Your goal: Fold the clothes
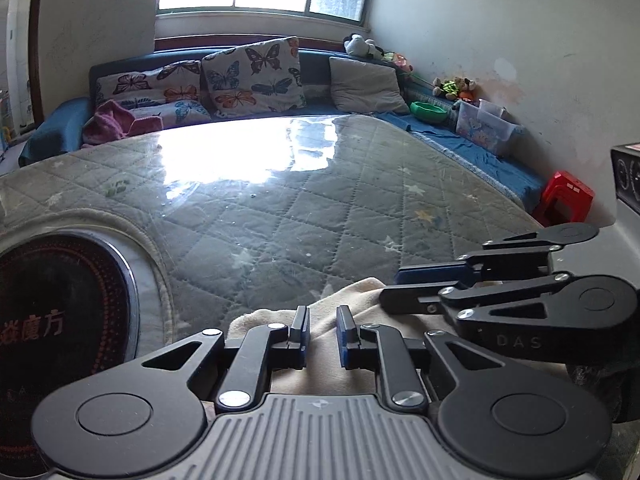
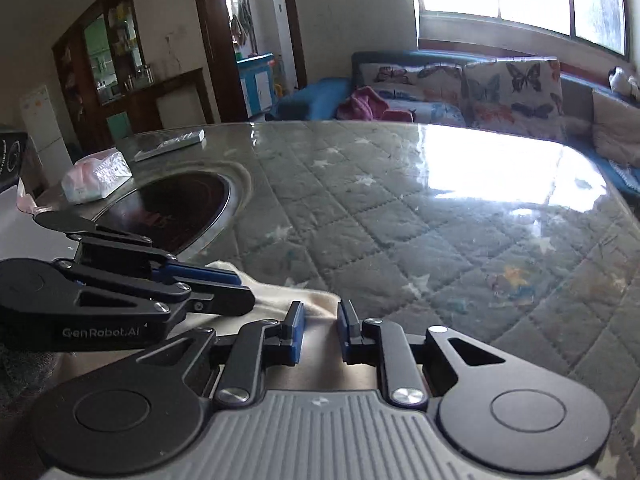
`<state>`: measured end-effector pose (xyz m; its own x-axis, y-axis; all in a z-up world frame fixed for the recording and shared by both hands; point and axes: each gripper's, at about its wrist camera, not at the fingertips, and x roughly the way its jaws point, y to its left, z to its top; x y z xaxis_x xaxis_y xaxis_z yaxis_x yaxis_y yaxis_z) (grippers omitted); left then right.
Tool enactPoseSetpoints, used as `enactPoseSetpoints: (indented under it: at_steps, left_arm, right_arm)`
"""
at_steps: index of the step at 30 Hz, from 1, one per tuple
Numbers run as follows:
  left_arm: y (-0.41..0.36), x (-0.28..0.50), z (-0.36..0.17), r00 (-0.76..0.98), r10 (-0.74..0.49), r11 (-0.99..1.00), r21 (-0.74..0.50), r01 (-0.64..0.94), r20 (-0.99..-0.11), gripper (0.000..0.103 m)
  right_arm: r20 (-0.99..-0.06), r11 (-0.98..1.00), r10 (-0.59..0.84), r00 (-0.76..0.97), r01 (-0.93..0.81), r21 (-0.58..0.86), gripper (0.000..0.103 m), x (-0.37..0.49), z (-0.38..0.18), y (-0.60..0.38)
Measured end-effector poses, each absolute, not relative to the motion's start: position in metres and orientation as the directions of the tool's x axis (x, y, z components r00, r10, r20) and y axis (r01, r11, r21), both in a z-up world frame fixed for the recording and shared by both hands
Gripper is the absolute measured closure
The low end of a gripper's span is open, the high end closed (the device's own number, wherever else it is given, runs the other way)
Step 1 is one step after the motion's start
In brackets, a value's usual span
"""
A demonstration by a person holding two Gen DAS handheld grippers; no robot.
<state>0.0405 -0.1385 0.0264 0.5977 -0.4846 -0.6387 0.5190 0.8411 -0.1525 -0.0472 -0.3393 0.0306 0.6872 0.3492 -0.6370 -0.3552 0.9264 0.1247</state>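
I work at a round table covered with a grey-green quilted cloth with pale stars under a glossy clear sheet (image 1: 320, 208), in a living room lit by a wide window. Nearest me, my left gripper (image 1: 323, 334) has its blue-padded jaws drawn close, with a ridge of the cream-coloured soft garment (image 1: 276, 316) lying in the narrow gap; I cannot tell whether the pads actually press it. Just to its right, my right gripper (image 2: 322, 330) stands the same way, jaws nearly together over a fold of that cream cloth (image 2: 280, 300), grip equally uncertain. The garment is bunched at the table's near edge, directly beneath and just ahead of both grippers. Ahead and left of the left gripper a round black glass cooktop with red markings (image 1: 60, 308) is set into the table. Beyond the right gripper, far left, lie a pink-and-white tissue pack (image 2: 96, 178) and a white remote (image 2: 170, 145). Farthest off, behind the table, a blue sofa (image 1: 316, 68) carries butterfly-print cushions (image 1: 252, 76).
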Motion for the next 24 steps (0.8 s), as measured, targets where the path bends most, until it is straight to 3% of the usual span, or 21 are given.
enactPoseSetpoints:
  at_steps: [10,24]
  left_arm:
    - [-0.091,-0.036,0.053,0.629,-0.568,0.802,-0.185,0.568,-0.531,0.085]
    - [-0.016,-0.073,0.019,0.691,-0.456,0.890,-0.280,0.361,-0.561,0.086]
  right_arm:
    - [-0.591,0.912,0.383,0.710,-0.391,0.121,0.086,-0.106,0.055,-0.356]
    - [-0.586,0.936,0.349,0.731,-0.308,0.174,0.084,-0.147,0.030,-0.375]
